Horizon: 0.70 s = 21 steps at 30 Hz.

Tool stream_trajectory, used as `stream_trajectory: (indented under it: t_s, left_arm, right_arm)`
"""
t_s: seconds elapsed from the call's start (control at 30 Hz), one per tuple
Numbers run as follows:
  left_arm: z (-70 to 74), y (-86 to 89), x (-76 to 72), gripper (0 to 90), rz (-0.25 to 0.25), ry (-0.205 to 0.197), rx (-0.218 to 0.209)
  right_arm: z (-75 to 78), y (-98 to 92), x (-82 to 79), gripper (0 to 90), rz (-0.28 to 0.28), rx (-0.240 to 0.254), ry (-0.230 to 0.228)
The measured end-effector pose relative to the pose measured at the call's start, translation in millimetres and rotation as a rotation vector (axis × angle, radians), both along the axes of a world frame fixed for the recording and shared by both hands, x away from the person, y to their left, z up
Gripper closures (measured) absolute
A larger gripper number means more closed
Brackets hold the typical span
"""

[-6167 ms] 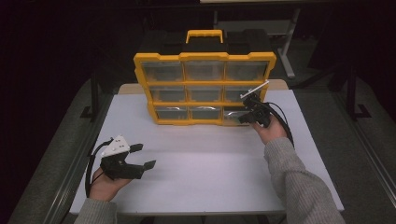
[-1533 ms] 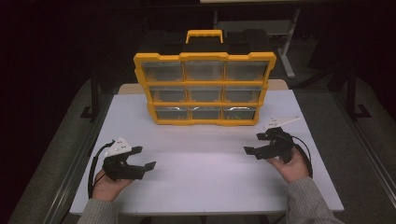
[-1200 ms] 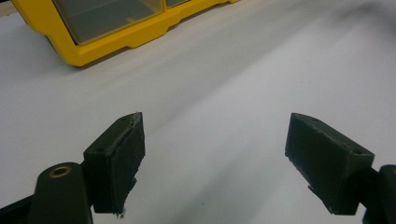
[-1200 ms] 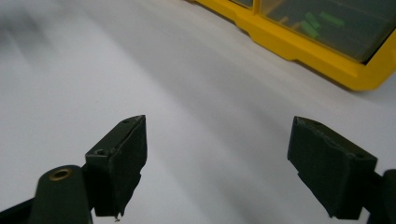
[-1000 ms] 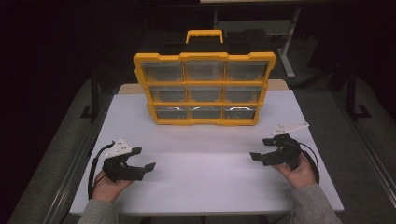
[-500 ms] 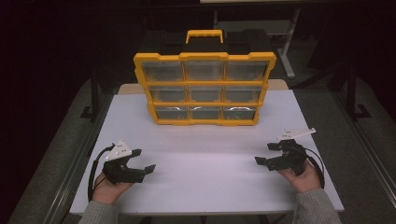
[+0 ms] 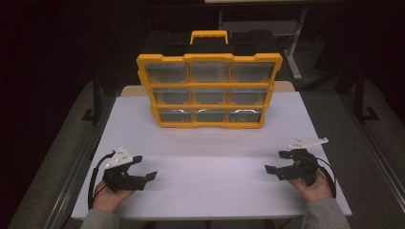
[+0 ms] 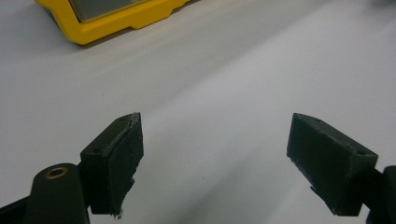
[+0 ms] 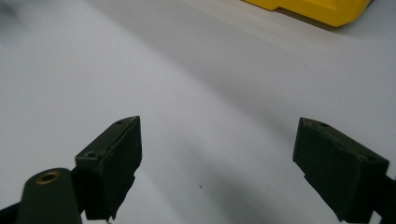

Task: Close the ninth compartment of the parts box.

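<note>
White table [image 7: 210, 157] lies bare between both released tongs, left [image 7: 145, 168] and right [image 7: 276, 162], near its front edge.

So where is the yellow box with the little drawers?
In the high view the yellow box stands upright at the far middle of the white table, well beyond the left gripper and right gripper.

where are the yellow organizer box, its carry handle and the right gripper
yellow organizer box [image 7: 209, 107], high view, on the frame bar between middle and bottom drawers
carry handle [image 7: 209, 33], high view, on its top bar
right gripper [image 7: 277, 162], high view, midway between its open jaws
</note>
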<state>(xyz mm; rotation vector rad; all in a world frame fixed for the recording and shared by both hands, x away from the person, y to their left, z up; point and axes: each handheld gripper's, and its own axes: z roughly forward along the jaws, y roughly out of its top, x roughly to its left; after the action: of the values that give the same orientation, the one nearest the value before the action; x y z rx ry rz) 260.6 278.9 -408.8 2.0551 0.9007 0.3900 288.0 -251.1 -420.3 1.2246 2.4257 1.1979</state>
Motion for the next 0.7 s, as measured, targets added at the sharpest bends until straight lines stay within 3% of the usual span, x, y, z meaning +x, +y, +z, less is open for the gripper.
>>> stream_trajectory:
  t_s: [0.3, 0.7]
  left_arm:
    - [-5.7, 3.9, -4.6, 18.0, 0.007, 0.005, 0.009]
    - [-11.9, 8.1, -12.5, 18.0, 0.009, 0.020, 0.007]
  right_arm:
    - [-7.7, -6.7, -6.4, 13.7, -0.017, 0.003, 0.023]
    - [-7.8, -9.0, -15.9, 13.8, -0.002, 0.011, 0.005]
